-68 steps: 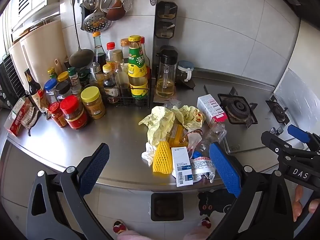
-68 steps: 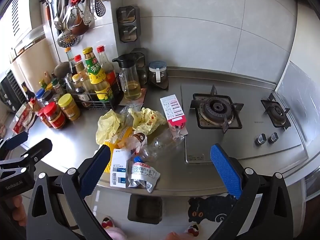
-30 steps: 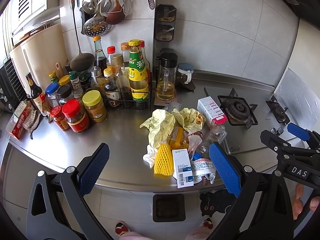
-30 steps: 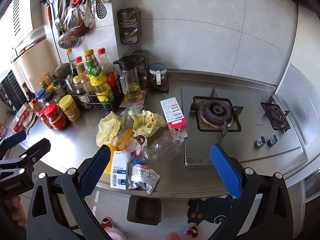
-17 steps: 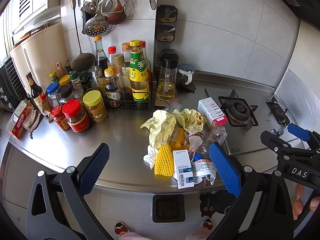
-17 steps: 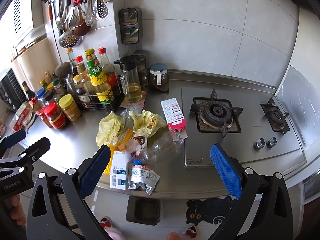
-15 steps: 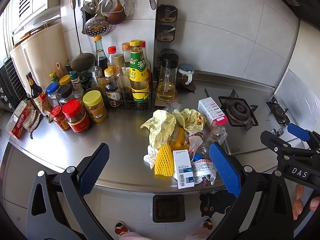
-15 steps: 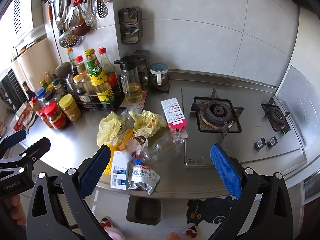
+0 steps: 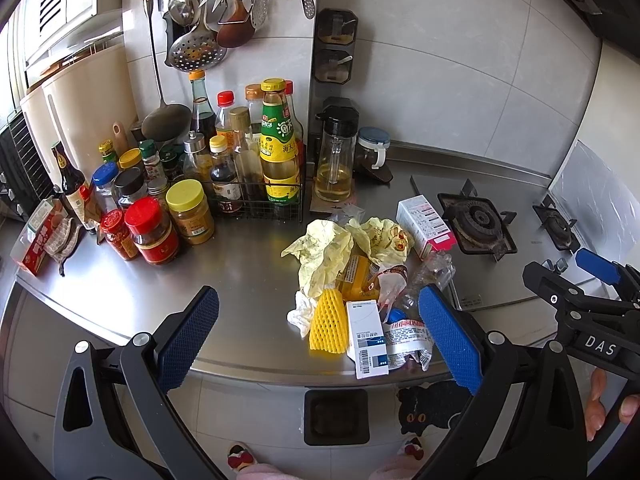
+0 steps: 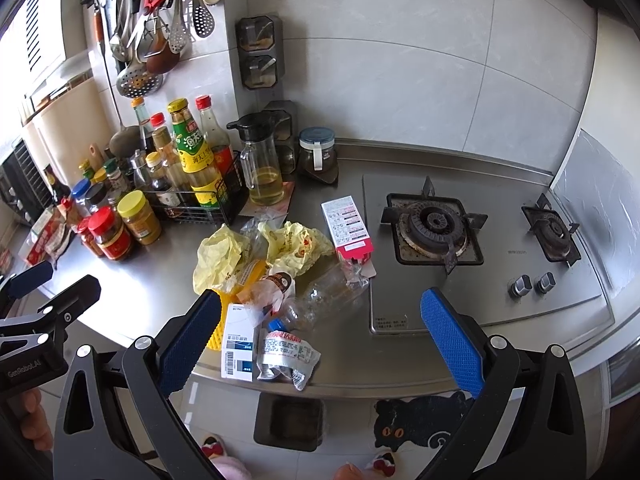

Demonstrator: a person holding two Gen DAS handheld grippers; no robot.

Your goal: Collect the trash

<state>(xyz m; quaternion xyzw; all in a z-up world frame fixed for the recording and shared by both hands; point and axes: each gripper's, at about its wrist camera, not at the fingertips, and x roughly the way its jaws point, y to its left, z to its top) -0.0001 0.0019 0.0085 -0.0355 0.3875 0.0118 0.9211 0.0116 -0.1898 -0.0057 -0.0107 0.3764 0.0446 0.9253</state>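
1. Steel counter (image 9: 248,272) carries the whole trash heap (image 10: 276,280) untouched at its front edge; by the look of it nothing has been collected yet, so the entire task is left.
2. Both tools hang above the front edge with jaws spread wide and gripping nothing: left gripper (image 9: 316,344), right gripper (image 10: 320,340); in the left view the heap sits at about 1 o'clock from the mid-gap, and in the right view at about 11 o'clock.
3. Pieces in the heap: yellow foam net (image 9: 329,324), white barcode box (image 9: 367,338), printed foil wrapper (image 10: 286,354), clear crushed bottle (image 10: 324,300), crumpled yellow wrappers (image 10: 218,258) and a pink-ended carton (image 10: 349,226) at the far side, just beside the gas hob (image 10: 434,228).
4. Containers: a dark bin (image 10: 290,420) stands on the floor directly under the counter edge, at 6 o'clock from the heap; its inside looks dark and I cannot tell whether anything lies in it.
5. Wire rack (image 9: 256,204) at 11 o'clock from the heap holds upright sauce bottles; jars stand beside it; the glass oil jug (image 9: 334,160) is part full of pale oil; none of these reads as trash.
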